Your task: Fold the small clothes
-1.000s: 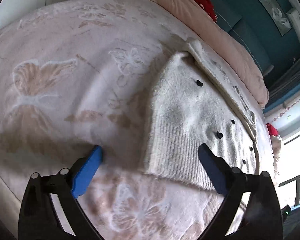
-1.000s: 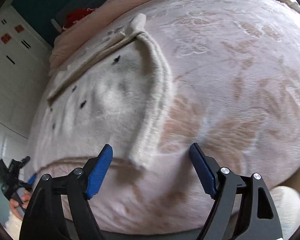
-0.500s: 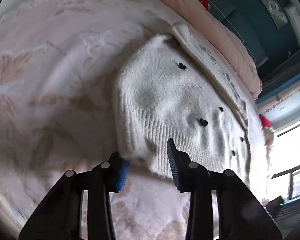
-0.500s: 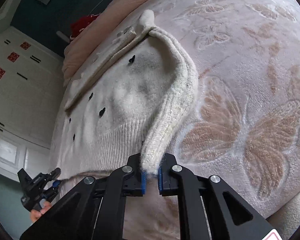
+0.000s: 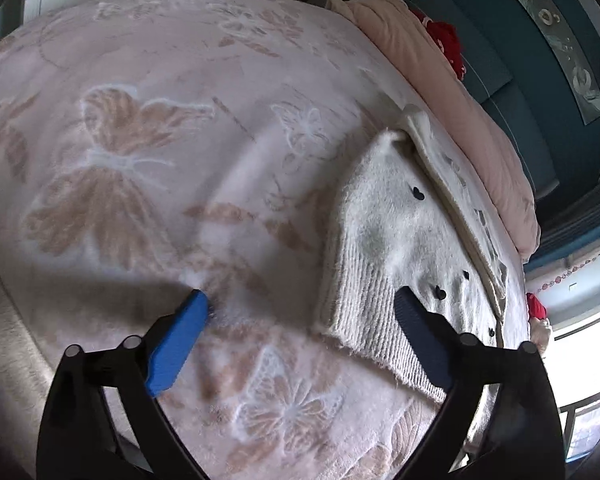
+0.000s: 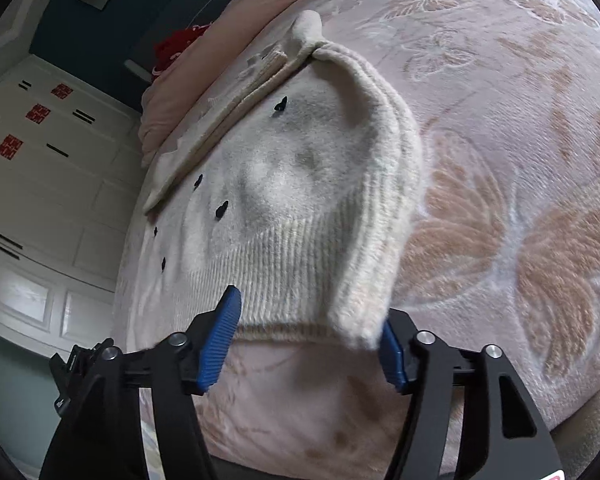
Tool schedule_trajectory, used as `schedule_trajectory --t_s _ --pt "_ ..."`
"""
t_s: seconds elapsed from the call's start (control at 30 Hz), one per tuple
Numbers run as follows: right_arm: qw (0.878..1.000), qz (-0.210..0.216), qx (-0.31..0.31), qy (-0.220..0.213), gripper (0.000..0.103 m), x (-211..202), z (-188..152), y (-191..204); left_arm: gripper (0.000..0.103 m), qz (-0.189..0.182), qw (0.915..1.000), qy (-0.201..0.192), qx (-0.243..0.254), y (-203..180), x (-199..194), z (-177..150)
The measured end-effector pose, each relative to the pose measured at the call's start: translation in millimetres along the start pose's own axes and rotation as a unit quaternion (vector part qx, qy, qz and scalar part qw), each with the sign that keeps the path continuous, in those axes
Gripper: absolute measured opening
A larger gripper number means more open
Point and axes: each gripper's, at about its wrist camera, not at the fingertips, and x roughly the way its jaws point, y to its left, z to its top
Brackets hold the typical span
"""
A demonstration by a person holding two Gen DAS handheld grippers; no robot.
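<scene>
Left wrist view: the left gripper (image 5: 302,308) has its two blue, ribbed fingers (image 5: 178,346) spread wide and opening, with nothing gripped. Its left finger tip rests against the bed blanket (image 5: 148,152), a plush pink fleece embossed with tan butterflies. The right finger sits over the ribbed hem of the white sweater (image 5: 384,240), a fuzzy cream knit lying flat on the blanket, mostly ahead of and beside that right finger. The sweater's near corner lies between the fingers, closer to the right one. Small black heart-shaped spots (image 5: 419,193) dot the knit. Beyond it, a flatter folded cream cloth (image 5: 460,196) runs along its far edge, and a smooth pink quilt (image 5: 460,92) lies rolled behind.

Right wrist view: the right gripper (image 6: 306,334) stands partly spread and is opening. The sweater (image 6: 300,184) lies directly ahead, its ribbed hem reaching down between the fingers. A folded-over sleeve, a thick soft tube of rib knit, hangs with its cuff (image 6: 358,320) in front of the right finger (image 6: 392,354), hiding its tip; whether the pad still touches it I cannot tell. The left finger stands clear of the knit. To the right of the fingers spreads the butterfly blanket (image 6: 520,200); to the left, white panelled cupboards (image 6: 40,208).
</scene>
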Motion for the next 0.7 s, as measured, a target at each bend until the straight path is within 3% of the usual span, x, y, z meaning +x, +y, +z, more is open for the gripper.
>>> schedule_trajectory --t_s 0.07,0.23,0.33,0.53,0.57,0.6,0.63,0.67,0.7 --pt "1.000 -0.003 0.003 0.001 0.063 1.4 3.5 2.2 0.095 0.002 0.9999 0.002 0.016 -9.6 3.2 -0.8" --pt "0.999 -0.020 0.028 -0.015 0.063 -16.6 6.1 -11.5 0.095 -0.034 0.9986 0.029 0.029 -22.7 10.6 0.9" --pt "0.999 -0.015 0.045 -0.019 0.063 -19.0 5.9 -24.2 0.096 -0.026 0.9987 0.034 0.029 -23.2 23.1 2.0" --pt "0.999 -0.014 0.031 -0.016 0.065 -1.1 15.0 -6.0 0.098 -0.038 0.9967 0.045 0.056 -45.5 35.3 4.4" --pt "0.999 -0.017 0.024 -0.014 0.062 2.8 16.8 -3.4 0.093 -0.041 0.9963 0.050 0.057 -48.8 37.5 5.5" --pt "0.999 -0.021 0.020 -0.015 0.059 5.4 17.9 -1.2 0.080 -0.042 0.9959 0.056 0.057 -50.7 40.0 6.5" --pt "0.999 -0.023 0.019 -0.016 0.048 7.3 18.9 -0.8 0.069 -0.045 0.9951 0.068 0.057 -53.4 45.2 8.2" --pt "0.999 -0.034 0.023 -0.013 0.030 10.0 20.5 -2.6 0.045 -0.046 0.9943 0.078 0.057 -54.6 49.9 9.4" --pt "0.999 -0.036 0.029 -0.010 0.019 11.8 21.3 -3.6 0.022 -0.041 0.9936 0.089 0.056 -54.7 53.7 9.7"
